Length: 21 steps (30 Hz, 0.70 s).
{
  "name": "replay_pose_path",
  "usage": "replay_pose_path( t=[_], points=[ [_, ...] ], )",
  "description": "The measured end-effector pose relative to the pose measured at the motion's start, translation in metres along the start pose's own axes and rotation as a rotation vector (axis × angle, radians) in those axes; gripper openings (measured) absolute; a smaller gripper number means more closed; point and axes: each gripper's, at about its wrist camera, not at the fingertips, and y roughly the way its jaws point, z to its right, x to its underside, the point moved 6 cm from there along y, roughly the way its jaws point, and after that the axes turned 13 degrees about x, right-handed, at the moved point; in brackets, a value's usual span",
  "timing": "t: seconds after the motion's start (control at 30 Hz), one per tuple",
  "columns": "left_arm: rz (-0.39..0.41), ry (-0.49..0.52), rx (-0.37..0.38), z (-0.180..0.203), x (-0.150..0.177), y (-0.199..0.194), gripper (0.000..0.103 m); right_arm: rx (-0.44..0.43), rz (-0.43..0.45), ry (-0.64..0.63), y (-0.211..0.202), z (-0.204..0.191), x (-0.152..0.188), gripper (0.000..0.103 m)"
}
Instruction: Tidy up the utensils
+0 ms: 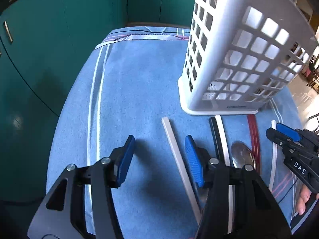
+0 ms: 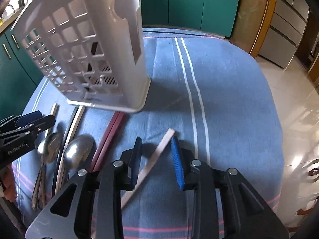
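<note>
A white lattice utensil holder (image 1: pixel 229 59) stands on the blue cloth; it also shows in the right wrist view (image 2: pixel 85 53). In front of it lie chopsticks and spoons. My left gripper (image 1: pixel 159 159) is open, above the cloth, with a pale chopstick (image 1: pixel 179 163) just inside its right finger. A black and a white chopstick (image 1: pixel 217 137), a metal spoon (image 1: pixel 242 156) and a red pair (image 1: pixel 254 137) lie to its right. My right gripper (image 2: pixel 157 159) is open around another pale chopstick (image 2: pixel 157 153). Two spoons (image 2: pixel 77 151) and red chopsticks (image 2: pixel 108 137) lie to its left.
The blue striped cloth (image 1: pixel 139 83) covers a rounded table. Teal cabinets (image 1: pixel 49 39) stand behind and to the left. A shiny tiled floor (image 2: pixel 295 103) lies beyond the table's right edge. Each gripper shows in the other's view, the right one (image 1: pixel 279 135) and the left one (image 2: pixel 39 121).
</note>
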Motion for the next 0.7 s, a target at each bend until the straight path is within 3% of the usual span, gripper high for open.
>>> replay_pose_path(
  t=[0.07,0.1,0.13,0.2,0.23,0.47,0.7],
  points=[
    [-0.012,-0.003,-0.019,0.000,-0.003,0.003,0.050,0.033,-0.004,-0.021,0.003,-0.004,-0.006,0.031],
    [-0.017,0.003,-0.038,0.000,-0.005,0.004,0.039,0.038,-0.006,-0.026,0.003,-0.009,-0.008,0.030],
    [-0.017,0.009,-0.044,0.000,-0.005,0.005,0.030,0.034,-0.008,-0.032,0.004,-0.012,-0.009,0.019],
    [-0.014,0.005,-0.018,0.000,-0.007,0.005,0.014,0.014,-0.012,-0.034,0.004,-0.015,-0.007,0.014],
    [-0.012,-0.008,-0.002,-0.002,-0.007,0.004,0.011,0.010,-0.012,-0.033,0.003,-0.016,-0.006,0.012],
    [0.110,-0.053,0.078,0.000,-0.007,-0.044,0.006,-0.053,0.049,0.024,-0.034,0.005,0.002,0.007],
    [0.305,-0.005,0.105,0.021,-0.023,-0.136,0.006,-0.094,0.227,0.063,-0.120,0.036,-0.009,0.007]
  ],
)
